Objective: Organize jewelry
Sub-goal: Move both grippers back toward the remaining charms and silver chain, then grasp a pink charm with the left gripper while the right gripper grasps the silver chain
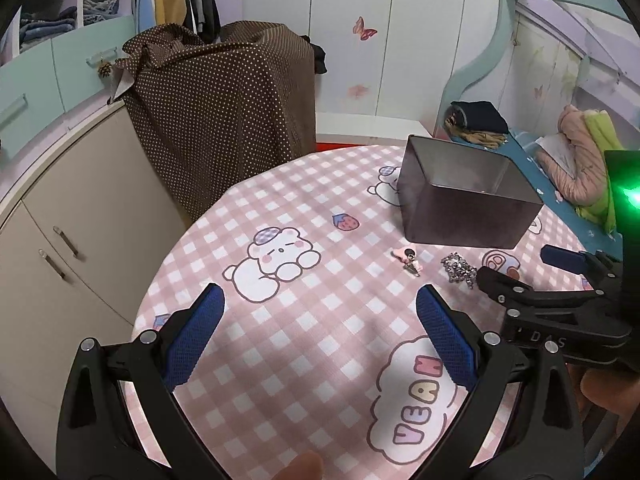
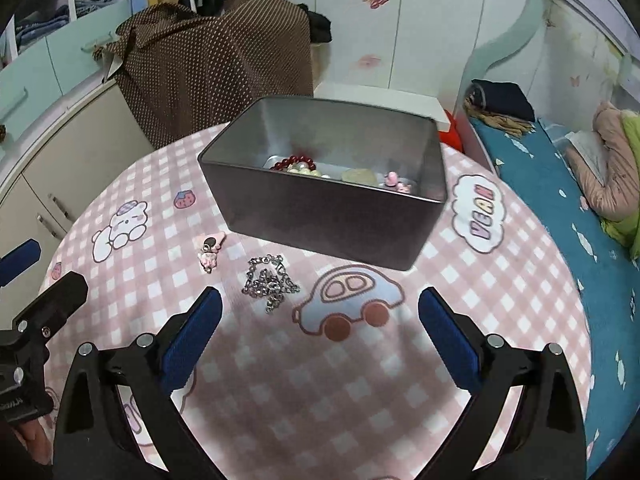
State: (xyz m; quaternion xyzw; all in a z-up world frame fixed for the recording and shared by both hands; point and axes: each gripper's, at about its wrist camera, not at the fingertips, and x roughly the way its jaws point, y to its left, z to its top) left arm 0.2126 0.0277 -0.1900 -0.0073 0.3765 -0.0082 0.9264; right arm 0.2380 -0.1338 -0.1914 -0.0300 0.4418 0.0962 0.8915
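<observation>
A dark metal tin (image 2: 332, 220) (image 1: 460, 216) stands open on the round table with the pink checked cloth (image 2: 360, 380). Inside it lie a red bead bracelet (image 2: 292, 162), pearls and small pink pieces. In front of the tin a silver chain (image 2: 268, 280) (image 1: 460, 270) lies in a heap, with a pink charm (image 2: 210, 250) (image 1: 408, 258) to its left. My right gripper (image 2: 320, 300) hovers open just right of the chain, nothing between its blue pads. My left gripper (image 1: 320, 296) is open over bare cloth, left of the charm.
A chair draped in brown dotted fabric (image 1: 224, 112) stands behind the table. Beige cabinets (image 1: 60, 240) run along the left. A bed with a teal cover (image 2: 560, 220) and folded clothes lies to the right. The right gripper's body (image 1: 560, 304) shows at the left wrist view's right edge.
</observation>
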